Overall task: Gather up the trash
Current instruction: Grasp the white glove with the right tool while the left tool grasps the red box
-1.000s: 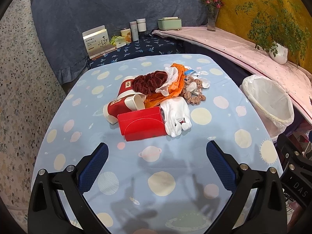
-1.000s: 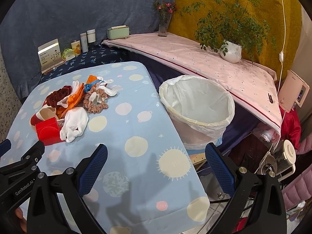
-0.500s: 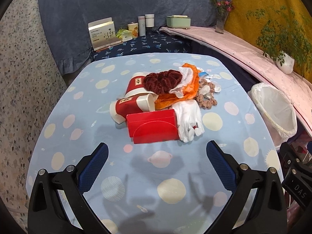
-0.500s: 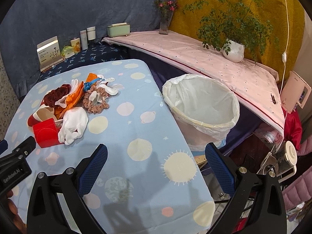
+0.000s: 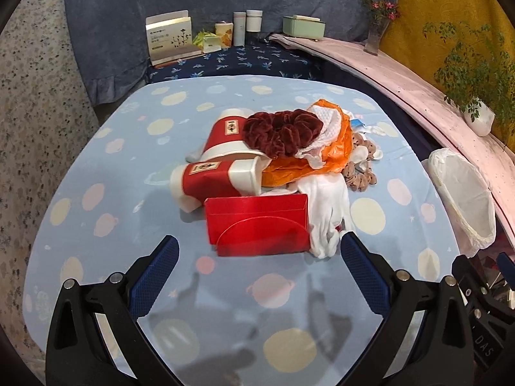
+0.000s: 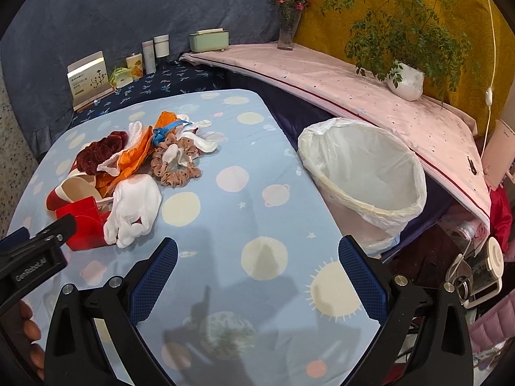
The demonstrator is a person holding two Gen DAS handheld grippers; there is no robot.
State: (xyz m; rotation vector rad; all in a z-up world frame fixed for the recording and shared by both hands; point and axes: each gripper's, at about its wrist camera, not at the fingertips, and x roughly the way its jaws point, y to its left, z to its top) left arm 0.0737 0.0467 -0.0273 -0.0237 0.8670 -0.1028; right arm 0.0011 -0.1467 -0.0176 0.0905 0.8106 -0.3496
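Where legible, "GenRobot.AI" on left tool point(image 6: 35, 257).

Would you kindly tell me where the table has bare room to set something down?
The table is bare along the right side, between the white glove and the lined bin, and across the near edge by both claws. The far strip is free too. The middle-left is crowded around the red box.

"GenRobot.AI" on left claw point(image 6: 33, 265)
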